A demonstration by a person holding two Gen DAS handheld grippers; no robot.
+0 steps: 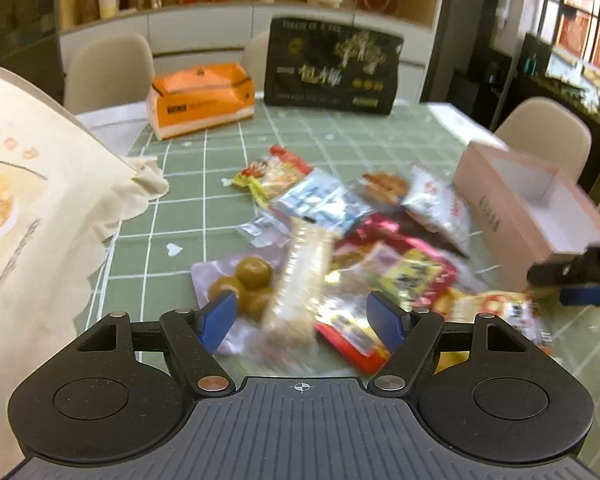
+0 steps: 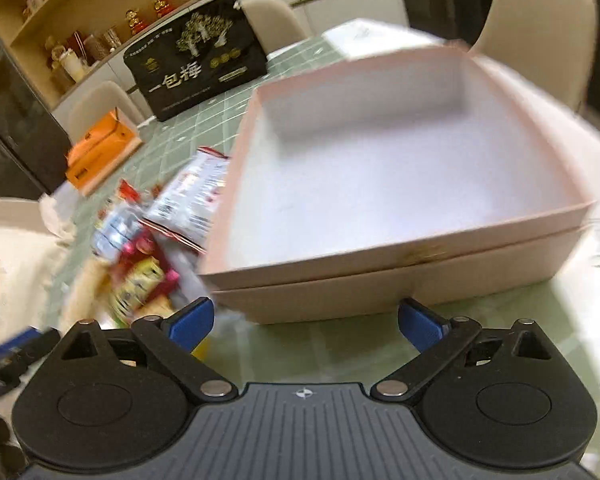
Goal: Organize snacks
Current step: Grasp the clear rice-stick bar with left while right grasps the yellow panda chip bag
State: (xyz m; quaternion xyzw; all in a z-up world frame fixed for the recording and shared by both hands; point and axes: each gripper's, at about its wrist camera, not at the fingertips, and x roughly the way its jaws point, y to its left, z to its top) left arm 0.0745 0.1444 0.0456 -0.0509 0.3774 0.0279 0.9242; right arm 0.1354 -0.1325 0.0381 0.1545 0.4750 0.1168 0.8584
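So in the left wrist view the left gripper (image 1: 302, 318) sits at the bottom of the frame with its blue-tipped tongs spread wide apart, nothing clamped between them, hovering over a messy heap of crinkly plastic snack packets (image 1: 340, 236) in the middle of the frame on the green grid-patterned tablecloth (image 1: 188, 200). A long clear-wrapped pale snack bar (image 1: 300, 280) lies between the tips, pretty blurry, next to a clear packet of round brownish-green plums (image 1: 244, 284). The open pale pink cardboard box (image 1: 532, 204) is at the right edge, just beside the pile. In the right wrist view the right gripper (image 2: 306, 322) also has its tongs apart and holds nothing; that same box (image 2: 400, 264) fills the centre and right of the frame, white inside, snacks (image 2: 148, 260) at its left. An orange carton (image 1: 200, 98) and black printed bag (image 1: 332, 66) stand in the upper middle.
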